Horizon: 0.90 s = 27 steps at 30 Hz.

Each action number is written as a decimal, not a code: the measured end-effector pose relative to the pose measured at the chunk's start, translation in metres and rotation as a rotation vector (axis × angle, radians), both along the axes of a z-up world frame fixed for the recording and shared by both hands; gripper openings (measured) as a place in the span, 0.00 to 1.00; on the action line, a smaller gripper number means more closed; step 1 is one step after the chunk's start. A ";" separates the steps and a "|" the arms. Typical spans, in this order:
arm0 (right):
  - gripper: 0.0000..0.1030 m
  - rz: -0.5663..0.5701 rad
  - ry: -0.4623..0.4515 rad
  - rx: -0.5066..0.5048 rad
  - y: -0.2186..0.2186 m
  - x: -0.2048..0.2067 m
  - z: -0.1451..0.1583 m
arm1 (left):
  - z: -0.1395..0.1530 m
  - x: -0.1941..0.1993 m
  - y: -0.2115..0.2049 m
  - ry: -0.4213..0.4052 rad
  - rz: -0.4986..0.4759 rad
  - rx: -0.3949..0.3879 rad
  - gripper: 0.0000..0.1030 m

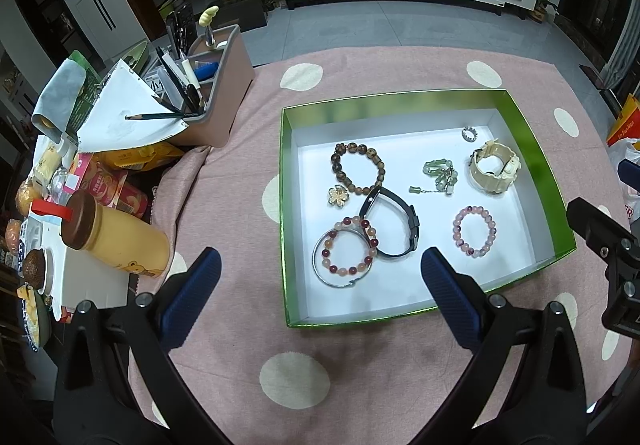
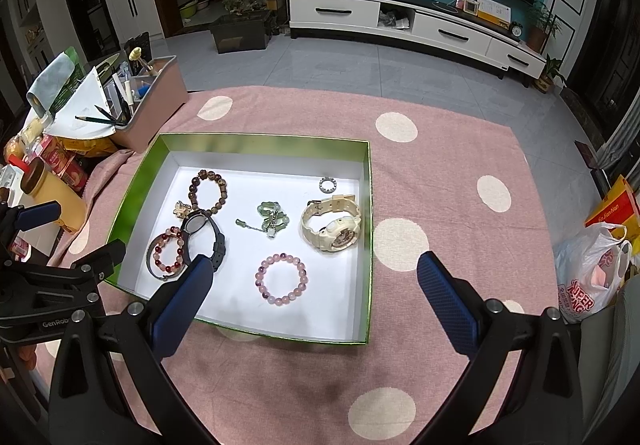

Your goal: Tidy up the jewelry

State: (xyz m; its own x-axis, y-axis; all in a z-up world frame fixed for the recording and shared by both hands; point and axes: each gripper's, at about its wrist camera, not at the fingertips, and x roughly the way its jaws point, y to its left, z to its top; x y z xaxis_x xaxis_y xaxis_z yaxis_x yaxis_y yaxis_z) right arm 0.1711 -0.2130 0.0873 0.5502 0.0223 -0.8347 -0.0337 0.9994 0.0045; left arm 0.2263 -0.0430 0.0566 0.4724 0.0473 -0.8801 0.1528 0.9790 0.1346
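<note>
A green box [image 1: 532, 149] [image 2: 368, 173] with a white floor sits on the pink dotted cloth. In it lie a brown bead bracelet [image 1: 357, 169] [image 2: 208, 191], a gold flower brooch [image 1: 338, 196], a black watch [image 1: 394, 223] [image 2: 206, 235], a red bead bracelet on a silver bangle [image 1: 346, 251] [image 2: 168, 251], a green jade piece [image 1: 440, 175] [image 2: 272, 219], a cream watch [image 1: 494, 167] [image 2: 332, 225], a small ring [image 1: 470, 133] [image 2: 327, 185] and a pink bead bracelet [image 1: 475, 231] [image 2: 282, 279]. My left gripper [image 1: 320, 301] and right gripper [image 2: 312, 305] are open and empty, above the box's near edge.
A brown organizer [image 1: 216, 85] with pens stands at the back left. A yellow bottle [image 1: 116, 235], snack packs [image 1: 120, 193] and papers [image 1: 128, 113] crowd the left edge. A plastic bag [image 2: 592, 277] and a yellow box [image 2: 612, 209] lie to the right.
</note>
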 end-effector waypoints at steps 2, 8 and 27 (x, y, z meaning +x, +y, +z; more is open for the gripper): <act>0.99 0.000 0.000 -0.001 0.000 0.000 0.000 | 0.000 0.000 0.001 0.000 0.002 0.000 0.98; 0.99 0.000 0.002 -0.001 0.001 0.000 0.000 | -0.001 0.000 0.001 0.002 -0.002 0.000 0.98; 0.99 0.002 0.006 0.001 0.005 -0.002 -0.004 | -0.003 -0.001 -0.001 0.004 -0.005 -0.003 0.98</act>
State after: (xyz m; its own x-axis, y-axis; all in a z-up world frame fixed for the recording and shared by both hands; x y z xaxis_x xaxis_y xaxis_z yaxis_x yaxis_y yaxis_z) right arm 0.1695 -0.2079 0.0831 0.5447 0.0240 -0.8383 -0.0355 0.9994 0.0055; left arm 0.2252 -0.0437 0.0532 0.4694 0.0421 -0.8820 0.1580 0.9787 0.1308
